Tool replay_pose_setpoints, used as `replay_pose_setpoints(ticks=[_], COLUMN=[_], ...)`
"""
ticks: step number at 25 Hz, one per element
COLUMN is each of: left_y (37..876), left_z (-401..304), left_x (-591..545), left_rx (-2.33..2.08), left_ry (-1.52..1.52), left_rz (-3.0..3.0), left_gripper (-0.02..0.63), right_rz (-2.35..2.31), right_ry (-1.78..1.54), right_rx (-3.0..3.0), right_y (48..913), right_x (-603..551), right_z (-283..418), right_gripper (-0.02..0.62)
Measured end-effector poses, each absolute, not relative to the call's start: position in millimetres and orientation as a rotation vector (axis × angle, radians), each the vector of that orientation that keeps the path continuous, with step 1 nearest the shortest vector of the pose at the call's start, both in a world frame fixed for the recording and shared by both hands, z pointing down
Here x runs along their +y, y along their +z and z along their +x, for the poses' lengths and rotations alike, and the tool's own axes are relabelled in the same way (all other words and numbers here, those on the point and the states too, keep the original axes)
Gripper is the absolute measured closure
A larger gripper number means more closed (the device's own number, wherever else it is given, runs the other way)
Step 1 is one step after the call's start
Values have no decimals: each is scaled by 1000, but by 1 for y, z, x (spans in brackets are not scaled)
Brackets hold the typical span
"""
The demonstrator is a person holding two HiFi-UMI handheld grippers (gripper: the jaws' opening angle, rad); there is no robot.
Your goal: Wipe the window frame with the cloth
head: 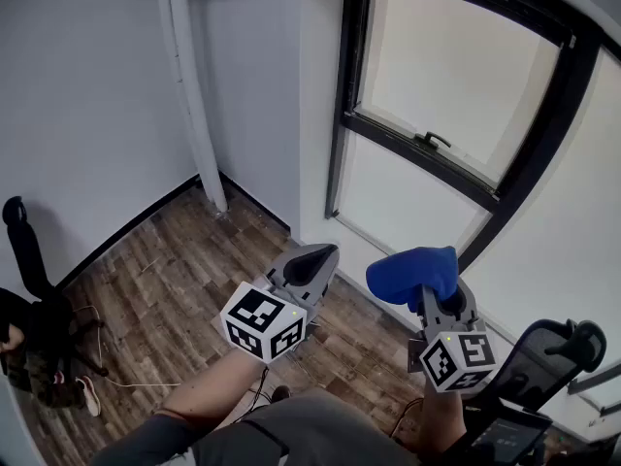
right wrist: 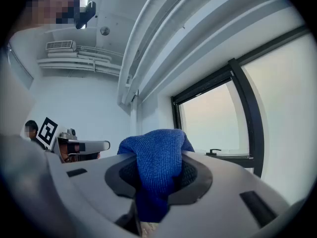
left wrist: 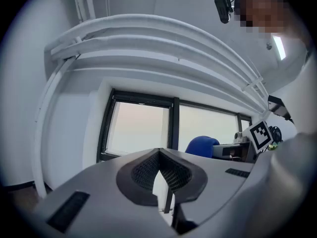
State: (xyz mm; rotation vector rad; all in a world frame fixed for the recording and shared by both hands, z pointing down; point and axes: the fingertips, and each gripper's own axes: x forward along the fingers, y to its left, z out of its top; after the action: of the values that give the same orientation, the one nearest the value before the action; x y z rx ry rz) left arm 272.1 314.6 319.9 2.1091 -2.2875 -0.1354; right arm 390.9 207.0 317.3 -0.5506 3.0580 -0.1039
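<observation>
Ok, head view, left to right. Black office chair (head: 21,246) stands at the far left on the wood floor (head: 175,280). A white pipe (head: 192,95) runs up the corner wall.

Left claw (head: 312,263) is held in mid-air over the floor, its marker cube (head: 264,321) facing the camera. The left gripper view shows the left claw (left wrist: 159,152) closed. The pads meet at the tips and nothing is between them. The black window frame (left wrist: 174,123) shows behind it.

Window frame (head: 388,136) sits up and to the right of both claws, with the window handle (head: 432,141) on its cross bar.

Right claw (head: 419,282) is clamped on the blue cloth (head: 412,270). The cloth bunches over the claw tip and hides it. The right gripper view confirms this: the blue cloth (right wrist: 156,160) is pinched between the pads of the right claw (right wrist: 157,177), bulging above them and hanging below.

The cloth is in the air below the frame, not touching it. From the right gripper, the frame (right wrist: 246,113) and handle (right wrist: 214,151) lie off to the right of the cloth.

A second chair (head: 558,349) sits at the bottom right.
</observation>
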Motion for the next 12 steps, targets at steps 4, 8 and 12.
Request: replay_pose_setpoints(ticks=[4,8,12], left_y=[321,322,321], left_z=[273,272,270], left_x=[319,318,319], left_rx=[-2290,-2285,-2278], left_ry=[-130,-130,-129], left_rz=[2113,2112,2116], left_gripper=[597,597,597], right_rz=[-549,-548,-541], right_ry=[-106,-95,-87], right_rx=[3056,3059,3057], right_y=[318,316,314], right_x=[212,212,214], right_z=[391,389,386], right_gripper=[471,471,471])
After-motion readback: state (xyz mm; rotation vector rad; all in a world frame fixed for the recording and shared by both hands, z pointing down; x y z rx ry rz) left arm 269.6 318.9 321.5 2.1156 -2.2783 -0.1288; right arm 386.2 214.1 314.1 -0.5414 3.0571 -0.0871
